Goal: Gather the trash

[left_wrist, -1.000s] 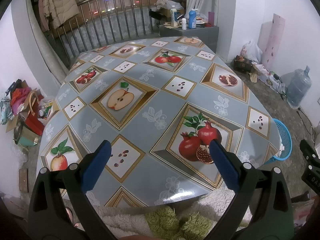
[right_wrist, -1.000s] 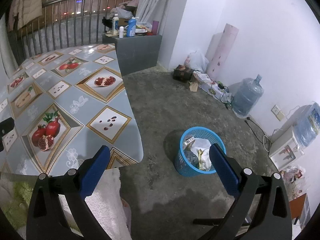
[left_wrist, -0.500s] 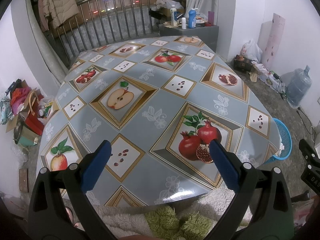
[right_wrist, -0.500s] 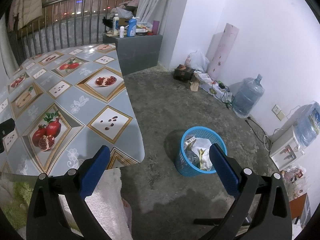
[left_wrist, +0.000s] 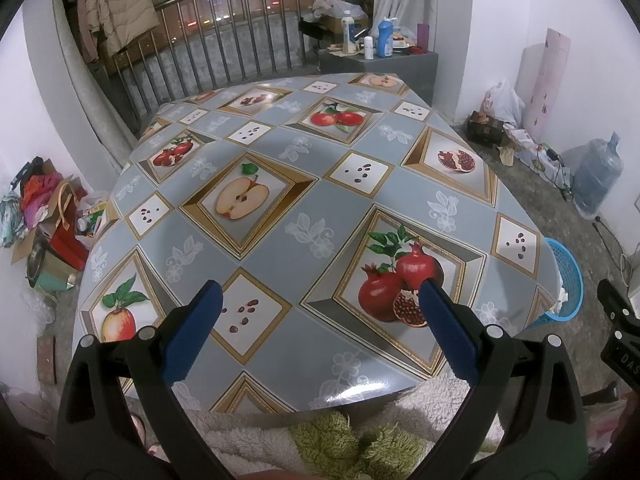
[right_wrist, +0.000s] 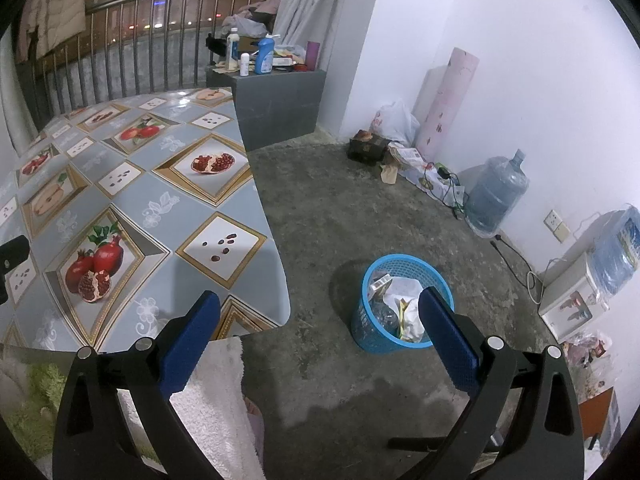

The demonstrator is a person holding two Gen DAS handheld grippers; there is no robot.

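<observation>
A blue plastic trash basket (right_wrist: 404,304) stands on the concrete floor right of the table, holding a white bag, a plastic bottle and wrappers; its rim also shows in the left wrist view (left_wrist: 568,276). My left gripper (left_wrist: 320,300) is open and empty above the near part of the table (left_wrist: 280,160), which has a grey fruit-print cloth with nothing on it. My right gripper (right_wrist: 320,312) is open and empty, held above the floor just left of the basket.
A grey cabinet (right_wrist: 280,96) with bottles stands behind the table by a metal railing. A water jug (right_wrist: 496,196), cables, bags and a pink roll line the right wall. Boxes and bags (left_wrist: 44,216) are piled left of the table.
</observation>
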